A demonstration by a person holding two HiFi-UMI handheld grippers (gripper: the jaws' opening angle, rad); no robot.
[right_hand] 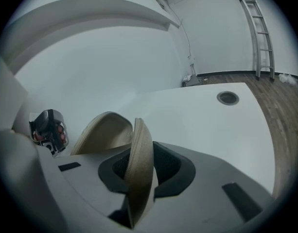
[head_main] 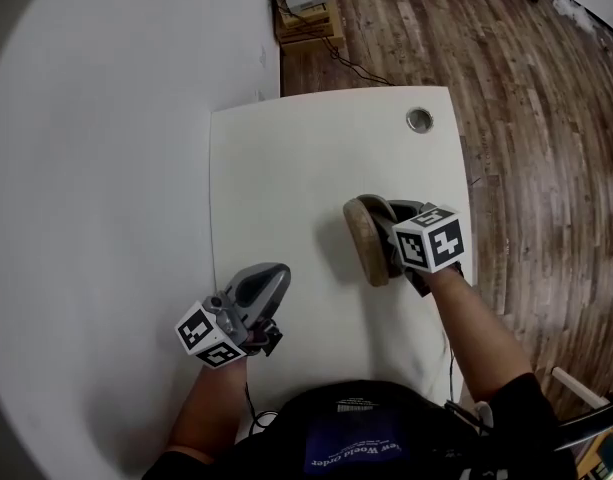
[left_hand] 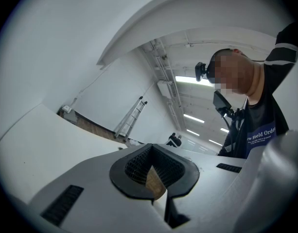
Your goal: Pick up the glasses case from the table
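The right gripper (head_main: 391,230) has its jaws clenched on the beige, zip-edged fabric glasses case (head_main: 366,243), and its own view makes that plain. One shell's zipped rim (right_hand: 141,152) stands on edge between the black pads (right_hand: 170,166), pinched from both sides. The case's other half (right_hand: 102,130) fans out to the left of the rim. From the head view, the case sits at the gripper's tip over the right-middle of the white rectangular table (head_main: 286,168). It looks like a tan oval on edge, with a soft shadow on the tabletop beside it. Whether it is clear of the surface cannot be told.

The left gripper (head_main: 271,278) hangs over the table's near left corner, well apart from the case. Its pads (left_hand: 134,171) are drawn together at the tips, grasping nothing. A round metal grommet (head_main: 419,120) marks the table's far right corner, with dark plank wooden floor (head_main: 526,118) beyond.
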